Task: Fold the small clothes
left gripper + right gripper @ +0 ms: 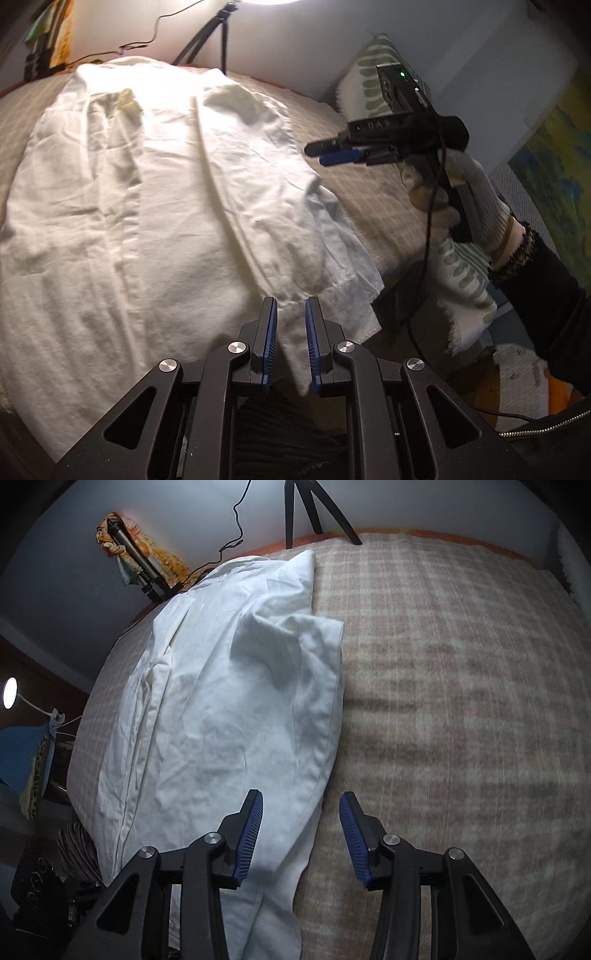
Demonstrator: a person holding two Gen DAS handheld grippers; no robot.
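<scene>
A white shirt [155, 206] lies spread on a checked blanket [373, 199]. In the left wrist view my left gripper [291, 302] is at the shirt's near right corner. Its blue pads stand a narrow gap apart, and a hanging point of the hem lies loosely between them. My right gripper [316, 154], held by a gloved hand [461, 192], hovers above the bed to the right of the shirt. In the right wrist view the right gripper [301, 795] is open. It straddles the shirt's [229, 709] right edge with nothing gripped.
A tripod [314, 509] stands at the bed's far edge, with a cable [236, 528] beside it. A bright lamp [266, 2] shines from above. A leaf-patterned cloth [465, 273] lies on the right. The blanket [461, 701] stretches to the right of the shirt.
</scene>
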